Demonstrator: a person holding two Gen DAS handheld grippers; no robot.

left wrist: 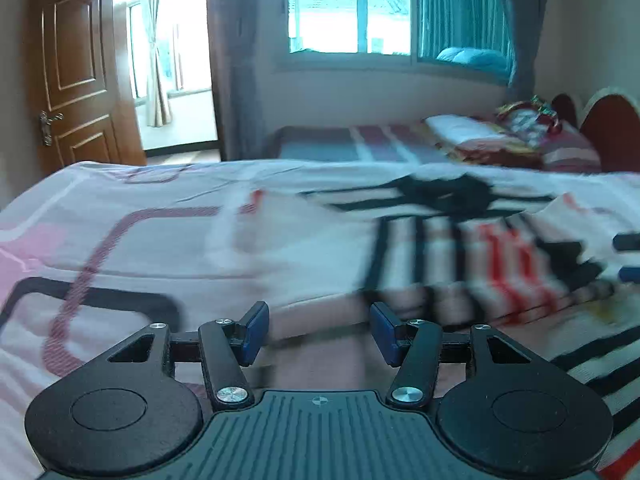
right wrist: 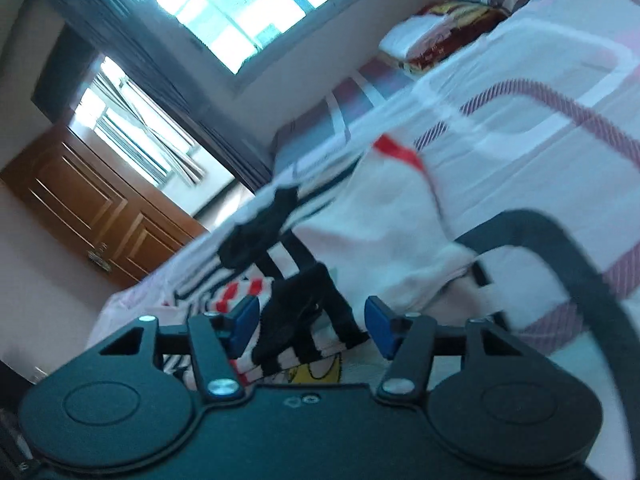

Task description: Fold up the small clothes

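Hovering over bed (left wrist: 120, 240), left claw (left wrist: 319, 334) and right claw (right wrist: 311, 326) both apart, empty; striped garment (left wrist: 480, 256) loose, blurred; mistimed pinch risks bunching fold.

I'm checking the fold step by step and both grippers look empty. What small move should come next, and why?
Probably bring the right gripper forward and close on the near edge of the striped garment. Its jaws stand open with the black and red striped cloth just ahead of them. The left gripper is also open, over bare bedsheet, with the garment off to its right, so it is worse placed.
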